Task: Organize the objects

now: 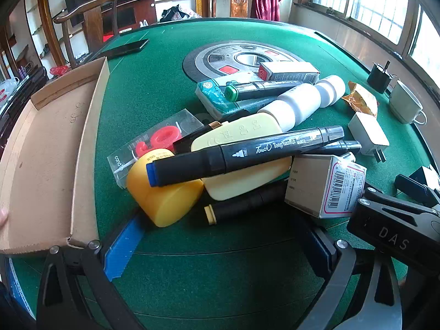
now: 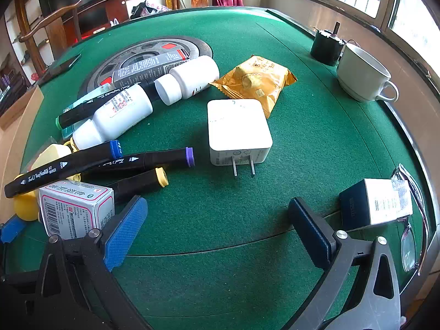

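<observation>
A pile of loose items lies on the green felt table (image 1: 154, 88). On top is a black marker with a blue cap (image 1: 247, 154), resting across a cream bottle (image 1: 242, 134) and a yellow container (image 1: 162, 198). My left gripper (image 1: 220, 247) stands open just in front of this pile, holding nothing. A shallow cardboard tray (image 1: 49, 165) lies to its left. In the right wrist view a white plug charger (image 2: 236, 132) lies straight ahead of my open, unloaded right gripper (image 2: 220, 231). Its left pad (image 2: 126, 233) is beside a small barcode box (image 2: 77, 209).
Two white bottles (image 2: 123, 110), more markers (image 2: 143, 159), an orange snack packet (image 2: 258, 82), a white cup (image 2: 363, 77) and a dark cylinder (image 2: 327, 46) are on the felt. A dark box (image 2: 376, 203) and glasses (image 2: 412, 220) sit by the right edge. A phone (image 1: 123, 49) lies far left.
</observation>
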Action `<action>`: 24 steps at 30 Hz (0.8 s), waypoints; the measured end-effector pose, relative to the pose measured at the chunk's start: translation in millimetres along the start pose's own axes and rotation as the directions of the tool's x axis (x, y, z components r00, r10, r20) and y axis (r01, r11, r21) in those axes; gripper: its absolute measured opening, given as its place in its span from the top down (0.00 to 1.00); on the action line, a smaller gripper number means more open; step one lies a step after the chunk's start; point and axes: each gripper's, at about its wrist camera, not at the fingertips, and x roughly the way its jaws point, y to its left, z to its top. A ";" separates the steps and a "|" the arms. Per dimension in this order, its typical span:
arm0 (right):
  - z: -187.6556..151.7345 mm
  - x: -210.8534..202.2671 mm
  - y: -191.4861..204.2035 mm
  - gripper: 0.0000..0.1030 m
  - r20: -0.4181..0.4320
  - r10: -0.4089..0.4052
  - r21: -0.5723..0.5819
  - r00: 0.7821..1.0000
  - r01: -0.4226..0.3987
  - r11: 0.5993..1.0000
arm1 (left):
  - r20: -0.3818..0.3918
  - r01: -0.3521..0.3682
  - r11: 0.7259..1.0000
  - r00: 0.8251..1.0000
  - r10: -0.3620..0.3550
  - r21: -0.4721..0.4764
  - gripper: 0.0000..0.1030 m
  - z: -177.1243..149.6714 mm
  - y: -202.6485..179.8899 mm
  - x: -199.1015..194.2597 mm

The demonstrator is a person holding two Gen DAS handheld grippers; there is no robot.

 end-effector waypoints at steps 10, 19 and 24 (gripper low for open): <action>0.3 0.0 0.1 0.00 0.000 0.000 0.000 1.000 0.000 1.000 | 0.000 0.000 1.000 1.000 0.000 0.000 0.00 -0.3 0.1 -0.3; -5.7 -17.0 -16.2 0.01 0.012 0.256 -0.076 0.967 -0.254 0.964 | -0.001 0.001 1.000 1.000 -0.001 0.002 0.00 -2.1 3.9 -1.0; -21.4 -60.8 -35.1 0.01 0.120 0.319 -0.155 0.940 -0.300 0.941 | -0.002 0.001 1.000 1.000 -0.001 0.001 0.00 -1.9 3.7 -1.2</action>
